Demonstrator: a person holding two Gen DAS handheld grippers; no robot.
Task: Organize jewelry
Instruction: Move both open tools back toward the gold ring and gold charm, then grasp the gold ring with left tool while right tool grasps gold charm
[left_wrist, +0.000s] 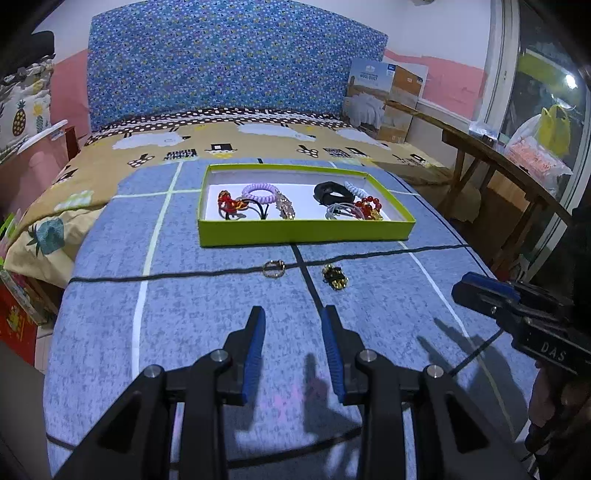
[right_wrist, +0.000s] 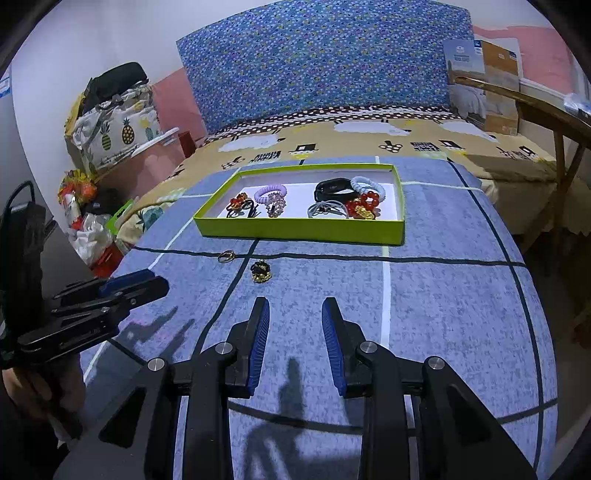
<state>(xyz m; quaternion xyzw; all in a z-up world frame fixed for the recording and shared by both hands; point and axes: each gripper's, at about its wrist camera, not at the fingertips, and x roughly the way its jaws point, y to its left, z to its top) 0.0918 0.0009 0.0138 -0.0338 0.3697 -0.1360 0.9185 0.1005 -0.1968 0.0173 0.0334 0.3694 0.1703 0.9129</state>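
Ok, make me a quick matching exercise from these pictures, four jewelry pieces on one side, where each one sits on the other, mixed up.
1. ring
2. purple coil hair tie
3. black band
4. red bead bracelet

A. green box, right half, at the back
B. blue cloth, outside the box
C. box, near right corner
D. box, left half

Pairs: 1-B, 2-D, 3-A, 4-C

Blue floral headboard (left_wrist: 236, 62), pink wall (left_wrist: 454, 79), wooden bench (left_wrist: 491, 155).
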